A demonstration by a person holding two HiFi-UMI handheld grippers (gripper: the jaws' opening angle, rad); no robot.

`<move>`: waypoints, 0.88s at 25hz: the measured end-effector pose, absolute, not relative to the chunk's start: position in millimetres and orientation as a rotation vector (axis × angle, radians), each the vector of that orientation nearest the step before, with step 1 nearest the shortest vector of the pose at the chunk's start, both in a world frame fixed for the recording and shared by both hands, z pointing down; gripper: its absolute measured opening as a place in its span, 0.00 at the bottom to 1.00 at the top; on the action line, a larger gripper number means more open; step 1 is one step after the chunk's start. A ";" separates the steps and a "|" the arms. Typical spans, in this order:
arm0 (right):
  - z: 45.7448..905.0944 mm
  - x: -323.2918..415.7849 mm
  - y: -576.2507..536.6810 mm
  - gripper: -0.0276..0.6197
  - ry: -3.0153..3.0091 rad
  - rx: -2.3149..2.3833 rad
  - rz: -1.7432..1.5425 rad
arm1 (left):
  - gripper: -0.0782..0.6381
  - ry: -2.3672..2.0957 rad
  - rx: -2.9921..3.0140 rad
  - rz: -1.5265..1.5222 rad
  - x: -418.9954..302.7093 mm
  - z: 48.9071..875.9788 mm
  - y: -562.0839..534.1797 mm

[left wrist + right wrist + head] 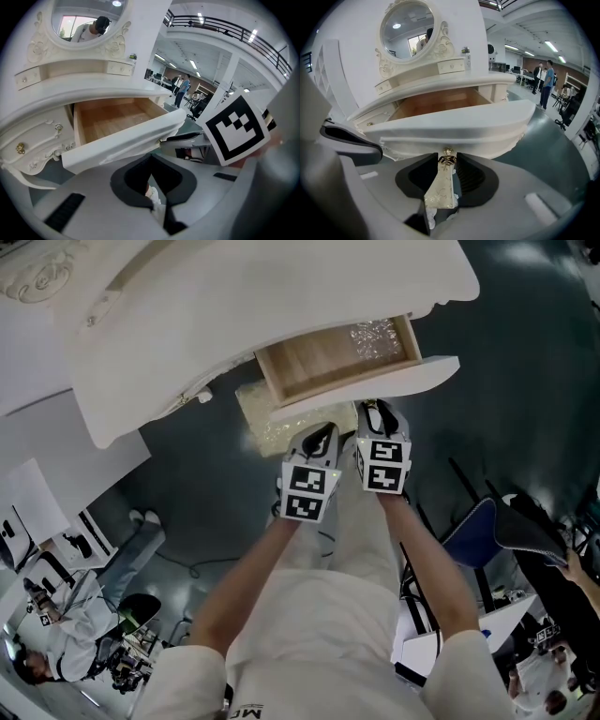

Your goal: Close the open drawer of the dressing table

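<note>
- Drawer (337, 357) stands open, its front panel (375, 381) lying crosswise just ahead of us.
- Our right gripper (448, 160) pinches the panel's gold knob (448, 151); we judge a straight inward push.
- Our left gripper (152, 164), jaws together and empty, sits under the panel.

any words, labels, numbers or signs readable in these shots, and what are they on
No text reads clearly in any view.
shirt print: a few dark letters, cut off by the head view's bottom edge, not readable.
marker cubes: black and white square patterns only, no letters or numbers.
dressing table and drawer: no print visible.
</note>
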State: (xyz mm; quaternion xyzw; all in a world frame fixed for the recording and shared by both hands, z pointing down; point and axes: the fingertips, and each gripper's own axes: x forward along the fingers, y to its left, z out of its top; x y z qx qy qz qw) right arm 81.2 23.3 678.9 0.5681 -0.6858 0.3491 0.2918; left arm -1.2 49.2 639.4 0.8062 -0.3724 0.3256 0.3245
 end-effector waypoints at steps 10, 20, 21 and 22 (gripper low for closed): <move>679.7 79.8 11.7 0.22 -1.830 1.497 0.948 | 0.12 -1.010 2.100 0.851 -6.6 639.0 39.4; 680.4 75.9 -9.7 0.22 -1.856 1.466 0.949 | 0.12 -1.069 2.075 0.829 -10.9 639.3 17.7; 680.4 75.9 -11.7 0.22 -1.858 1.463 0.946 | 0.12 -1.077 2.072 0.825 -11.1 639.0 15.2; 680.2 75.9 -14.0 0.22 -1.860 1.460 0.944 | 0.12 -1.084 2.070 0.821 -11.3 638.6 12.7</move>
